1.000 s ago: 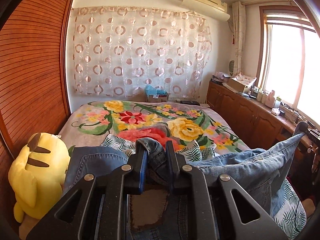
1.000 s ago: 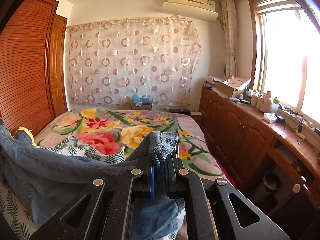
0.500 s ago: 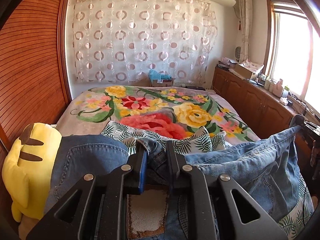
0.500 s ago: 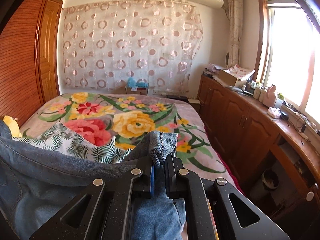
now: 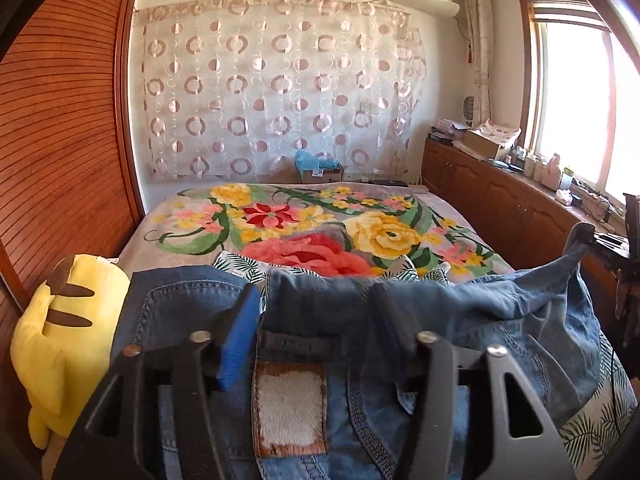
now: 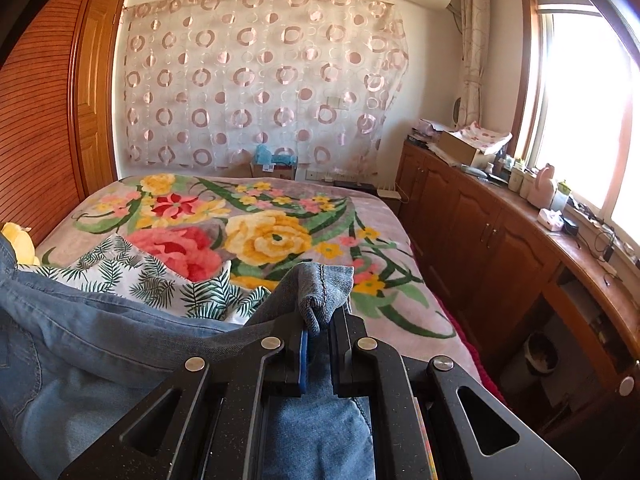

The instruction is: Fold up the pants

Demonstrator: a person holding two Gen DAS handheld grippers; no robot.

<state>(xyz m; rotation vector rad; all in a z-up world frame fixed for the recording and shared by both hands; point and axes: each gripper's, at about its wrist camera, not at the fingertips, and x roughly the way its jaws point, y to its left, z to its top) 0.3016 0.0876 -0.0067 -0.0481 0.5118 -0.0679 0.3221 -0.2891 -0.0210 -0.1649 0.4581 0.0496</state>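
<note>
Now jeans (image 5: 460, 320) lie on bed (image 5: 192, 216), left hand-held gripper (image 5: 316, 320) released, fingers spread.
Right hand-held gripper (image 6: 318, 322) clenched on denim corner at 3 o'clock; waistband patch (image 5: 290, 408) worn, writing unreadable.

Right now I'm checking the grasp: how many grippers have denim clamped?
1. The right gripper pinches a jeans corner; the left gripper has its jaws spread over the waistband, clamping nothing.
</note>
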